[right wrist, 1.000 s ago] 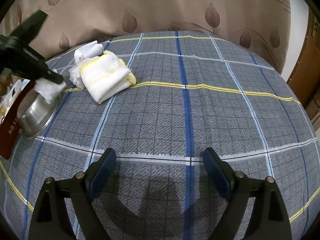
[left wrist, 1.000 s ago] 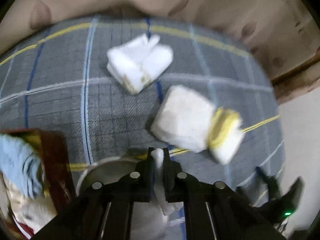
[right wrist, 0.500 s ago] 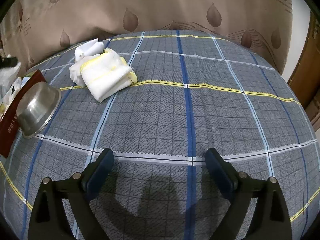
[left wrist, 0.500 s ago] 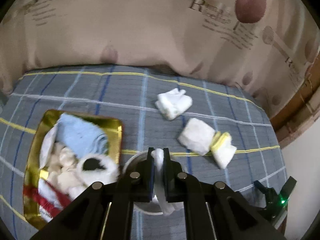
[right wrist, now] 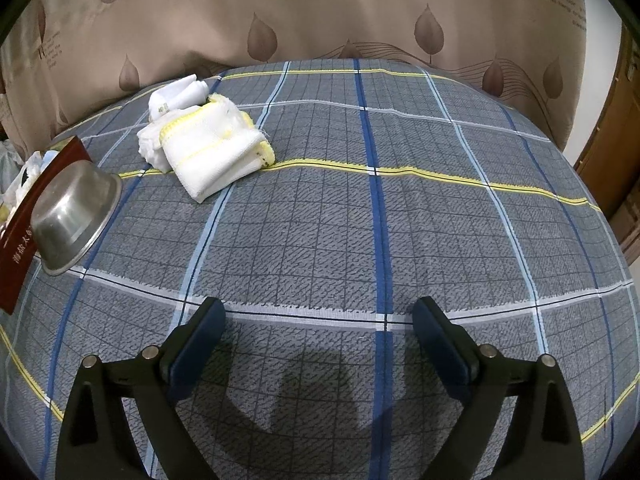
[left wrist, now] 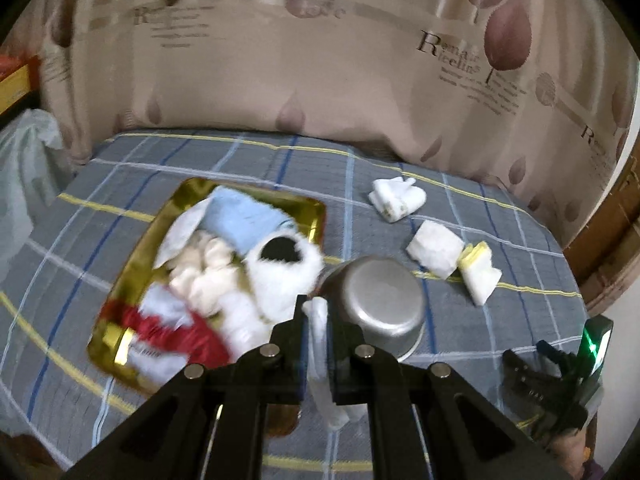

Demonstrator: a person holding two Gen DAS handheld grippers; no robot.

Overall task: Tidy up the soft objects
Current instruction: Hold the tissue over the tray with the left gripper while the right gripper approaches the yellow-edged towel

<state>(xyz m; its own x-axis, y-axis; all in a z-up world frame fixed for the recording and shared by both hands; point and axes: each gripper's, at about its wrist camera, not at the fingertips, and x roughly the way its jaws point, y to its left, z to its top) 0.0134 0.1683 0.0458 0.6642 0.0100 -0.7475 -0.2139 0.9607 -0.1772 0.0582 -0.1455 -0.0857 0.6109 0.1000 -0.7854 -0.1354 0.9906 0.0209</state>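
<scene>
My left gripper is squeezed tight on a small white cloth. The cloth sticks up a little between the black fingers and hangs down under them. I hold it in the air, above the bed.

Under it sits a shiny metal bowl, turned upside down on the gray checked blanket. Just beside the bowl, on the left in this view, is a gold tray. The tray is full of soft things: a light blue cloth, a fluffy white thing with a black spot, some white bits and a red cloth. That part looks blurry, so I cannot tell what each one is.

Farther back on the blanket lie two more soft things. One is a small white bundle. The other is a folded white towel with a yellow edge. They are near each other but do not touch in this view.

My right gripper is wide apart, and its jaws are opening a bit more. Nothing is between its blue pads, only the blanket below. From this side I see the towel far off to the left, the white bundle right behind it, and the bowl leaning on the tray's dark red side.

A tan curtain with leaf shapes hangs behind the bed.
</scene>
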